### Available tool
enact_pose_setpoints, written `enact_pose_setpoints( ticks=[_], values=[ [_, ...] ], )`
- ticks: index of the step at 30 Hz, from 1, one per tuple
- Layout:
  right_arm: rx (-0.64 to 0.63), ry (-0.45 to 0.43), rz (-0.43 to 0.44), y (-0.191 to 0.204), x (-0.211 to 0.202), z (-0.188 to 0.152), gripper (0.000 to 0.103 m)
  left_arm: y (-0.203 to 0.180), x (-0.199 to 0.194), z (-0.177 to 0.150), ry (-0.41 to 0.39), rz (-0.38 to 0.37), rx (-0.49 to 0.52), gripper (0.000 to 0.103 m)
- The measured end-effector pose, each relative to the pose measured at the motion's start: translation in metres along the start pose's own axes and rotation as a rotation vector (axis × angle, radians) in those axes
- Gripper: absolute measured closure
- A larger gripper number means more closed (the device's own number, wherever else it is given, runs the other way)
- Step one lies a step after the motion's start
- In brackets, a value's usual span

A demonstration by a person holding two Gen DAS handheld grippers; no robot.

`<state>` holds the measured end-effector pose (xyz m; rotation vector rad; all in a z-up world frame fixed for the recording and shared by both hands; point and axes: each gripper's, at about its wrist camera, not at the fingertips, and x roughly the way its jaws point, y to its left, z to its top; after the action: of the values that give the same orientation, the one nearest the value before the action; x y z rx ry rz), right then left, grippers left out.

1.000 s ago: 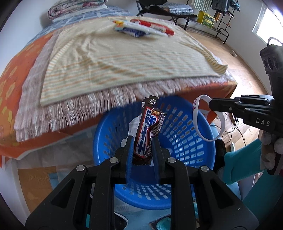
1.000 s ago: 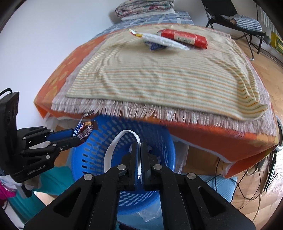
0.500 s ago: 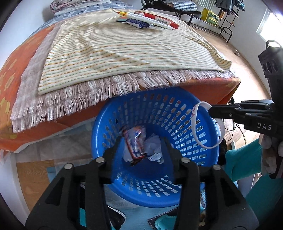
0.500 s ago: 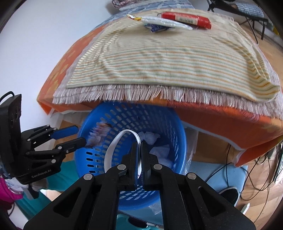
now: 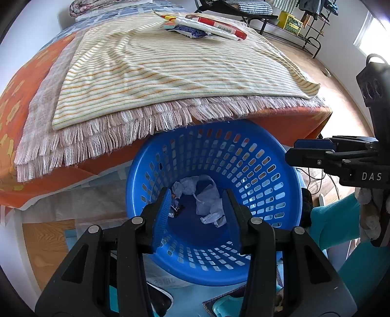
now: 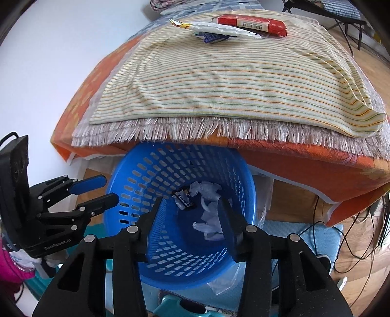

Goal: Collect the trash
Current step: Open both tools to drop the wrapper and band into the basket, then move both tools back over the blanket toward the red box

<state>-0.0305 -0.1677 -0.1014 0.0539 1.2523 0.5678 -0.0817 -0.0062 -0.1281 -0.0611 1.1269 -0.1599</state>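
A blue perforated basket stands on the floor below the bed edge; it also shows in the right wrist view. Inside lie crumpled white paper and a dark candy wrapper, partly hidden in the left wrist view. My left gripper is open and empty over the basket's near rim; it appears at the left of the right wrist view. My right gripper is open and empty above the basket; it appears at the right of the left wrist view. On the bed's far side lie a red packet, a white wrapper and a blue wrapper.
The bed carries a striped cloth over a fringed blanket and an orange sheet. Cables lie on the wooden floor at right. A chair and a rack stand beyond the bed.
My left gripper opened and the candy wrapper fell into the basket. My right gripper then opened and no longer holds the white band. Both cameras rose slightly.
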Motion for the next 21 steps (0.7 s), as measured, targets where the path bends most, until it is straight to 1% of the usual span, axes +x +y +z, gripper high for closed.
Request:
enact_pose_setpoints(
  ticks=[1,2,3,5,8,10,15,21],
  values=[
    [0.002,0.003,-0.003,0.000,0.001,0.000,0.058,0.000,0.000,0.000,-0.001,0.000,-0.001,0.058],
    [0.004,0.004,-0.006,-0.001,0.001,0.000,0.057,0.000,-0.001,0.000,-0.003,0.001,-0.001,0.054],
    [0.005,0.004,-0.008,-0.001,0.001,0.000,0.054,0.001,-0.002,0.000,-0.008,0.004,-0.002,0.048],
    [0.007,0.002,-0.011,-0.002,0.000,0.000,0.051,0.001,-0.004,0.001,-0.019,0.005,-0.007,0.043],
    [0.006,-0.002,-0.028,-0.001,-0.001,0.001,0.050,0.003,-0.006,0.004,-0.026,0.006,-0.016,0.042],
    [0.008,-0.006,-0.040,-0.001,-0.002,0.003,0.050,0.004,-0.007,0.007,-0.033,0.009,-0.024,0.038],
    [0.017,-0.016,-0.068,-0.004,-0.005,0.009,0.049,0.006,-0.013,0.018,-0.056,0.010,-0.044,0.037],
    [0.035,-0.042,-0.066,-0.009,-0.013,0.018,0.049,0.010,-0.021,0.041,-0.079,0.001,-0.082,0.037]
  ],
)
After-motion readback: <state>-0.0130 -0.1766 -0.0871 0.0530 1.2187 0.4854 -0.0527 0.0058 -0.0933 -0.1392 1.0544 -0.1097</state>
